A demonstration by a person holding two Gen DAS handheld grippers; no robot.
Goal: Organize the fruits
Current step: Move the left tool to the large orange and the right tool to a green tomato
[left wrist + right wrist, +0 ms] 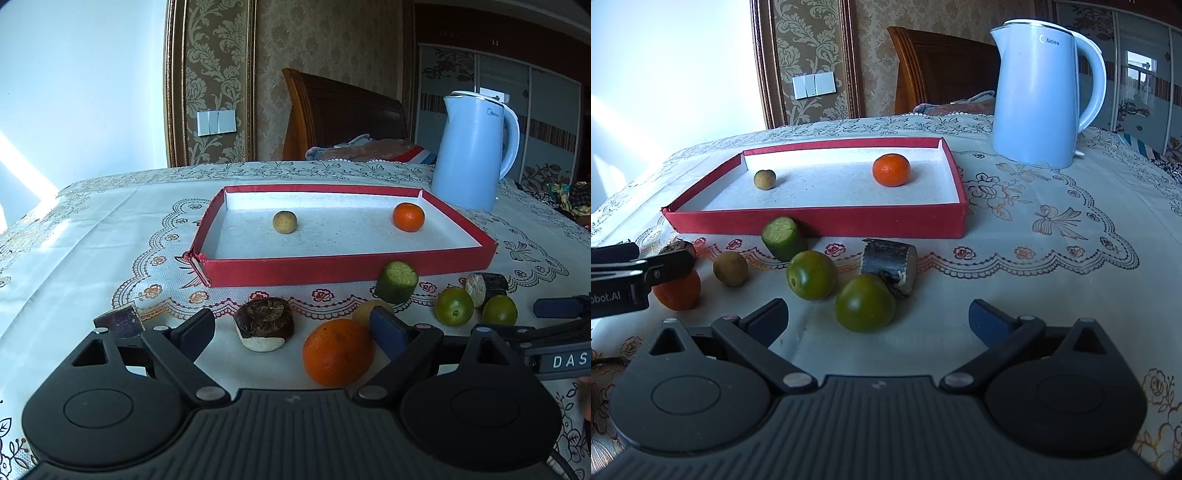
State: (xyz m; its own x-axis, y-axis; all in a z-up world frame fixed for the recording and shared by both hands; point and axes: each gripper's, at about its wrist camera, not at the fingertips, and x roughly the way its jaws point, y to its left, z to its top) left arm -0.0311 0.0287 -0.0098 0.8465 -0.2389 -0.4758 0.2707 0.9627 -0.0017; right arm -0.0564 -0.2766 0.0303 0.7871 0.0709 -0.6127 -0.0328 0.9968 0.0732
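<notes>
A red tray (347, 266) (820, 221) holds a small brown fruit (284, 222) (764, 180) and a tangerine (408, 217) (891, 170). In front of it lie an orange (338, 352) (677, 290), a brown fruit (365, 310) (730, 268), two green fruits (454, 306) (499, 310) (812, 275) (865, 302), a cucumber piece (397, 282) (783, 233) and a dark cane piece (484, 288) (889, 266). My left gripper (291, 332) is open, with the orange between its fingers. My right gripper (879, 315) is open around the near green fruit.
A light blue kettle (472, 151) (1039, 92) stands right of the tray. A dark brown lump with a white base (264, 325) and a dark wedge (120, 321) lie at the left front. A lace cloth (1052, 229) covers the table.
</notes>
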